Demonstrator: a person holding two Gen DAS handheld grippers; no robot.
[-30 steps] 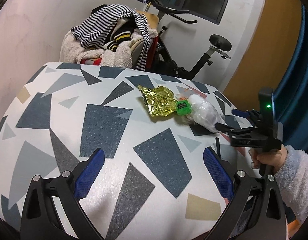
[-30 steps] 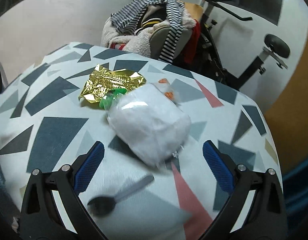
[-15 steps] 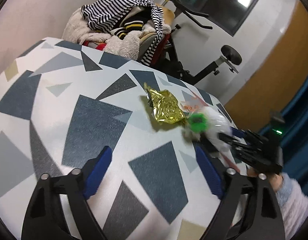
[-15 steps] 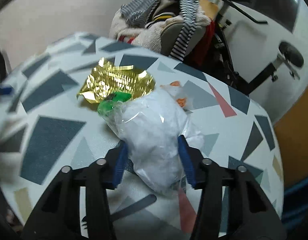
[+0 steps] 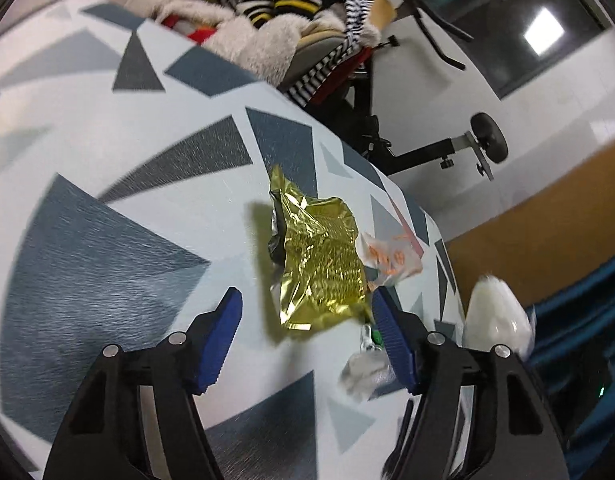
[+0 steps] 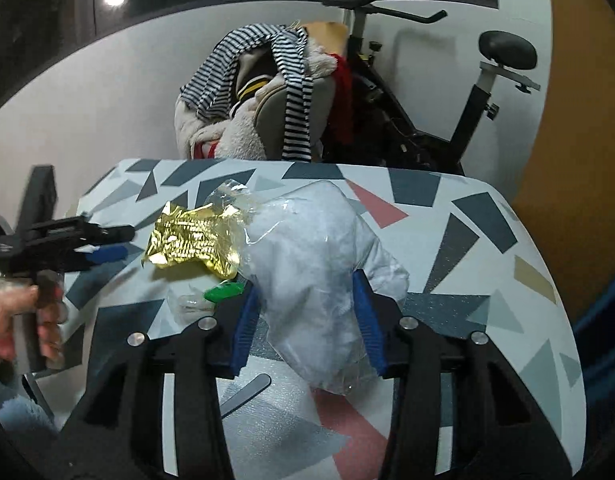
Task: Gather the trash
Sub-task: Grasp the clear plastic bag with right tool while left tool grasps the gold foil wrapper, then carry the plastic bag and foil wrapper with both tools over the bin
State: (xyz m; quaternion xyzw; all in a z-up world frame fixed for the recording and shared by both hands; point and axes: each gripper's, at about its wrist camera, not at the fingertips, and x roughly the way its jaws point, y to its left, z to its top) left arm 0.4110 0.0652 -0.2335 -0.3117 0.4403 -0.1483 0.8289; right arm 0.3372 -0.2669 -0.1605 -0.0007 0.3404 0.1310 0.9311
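Observation:
A crumpled gold foil wrapper [image 5: 319,268] [image 6: 195,240] lies on the patterned table [image 5: 107,260]. Its near edge sits between the fingers of my left gripper [image 5: 307,332] [image 6: 107,244], whose jaws are closing; the left pad stands clear of the foil. My right gripper [image 6: 307,320] is shut on a clear bag of white stuff [image 6: 319,264] [image 5: 495,316], held just above the table. A green scrap [image 6: 223,292] [image 5: 373,338], a clear plastic scrap [image 5: 363,368] and a small clear wrapper with orange print [image 5: 391,256] lie beside the foil.
A grey spoon handle [image 6: 245,394] lies on the table under the right gripper. Behind the table stand a chair heaped with striped and fleecy clothes [image 6: 267,92] [image 5: 275,12] and an exercise bike [image 6: 467,112]. The table's rounded edge [image 6: 547,264] drops off at the right.
The right gripper shut on the white bag and raised it off the table. The left gripper moved forward up to the gold wrapper, rolled, and its jaws narrowed.

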